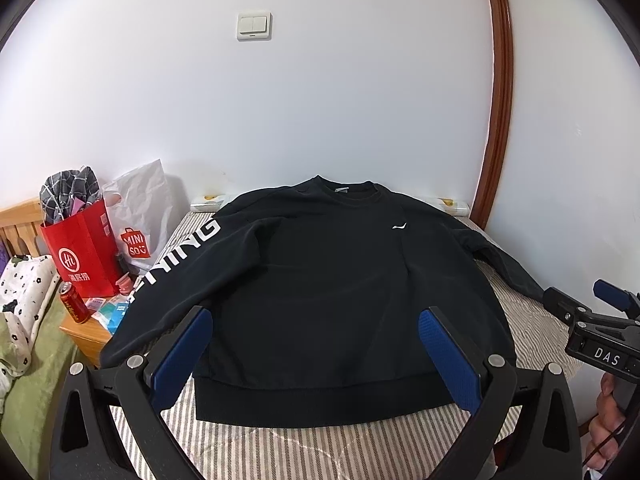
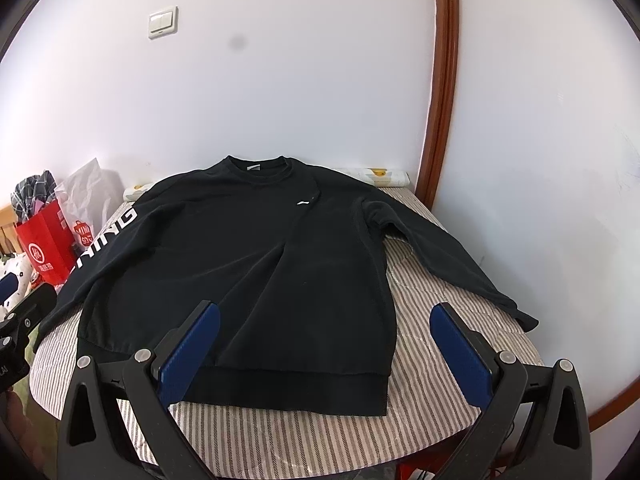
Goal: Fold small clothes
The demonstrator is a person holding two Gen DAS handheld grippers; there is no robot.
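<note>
A black sweatshirt [image 1: 320, 280] lies flat and face up on a striped table cover [image 1: 280, 448], collar toward the wall, hem nearest me. White letters run down its left sleeve [image 1: 180, 256]; the right sleeve [image 2: 440, 256] stretches out to the right. It also shows in the right wrist view [image 2: 240, 272]. My left gripper [image 1: 316, 328] is open and empty, above the hem. My right gripper [image 2: 326, 320] is open and empty, above the hem's right corner; it also shows at the right edge of the left wrist view [image 1: 592, 304].
To the left stand a red paper bag [image 1: 80, 256], a white plastic bag [image 1: 140, 216] and a red can [image 1: 74, 304] on a wooden nightstand [image 1: 86, 334]. A white wall with a switch [image 1: 254, 26] is behind. A brown door frame [image 1: 500, 100] stands right.
</note>
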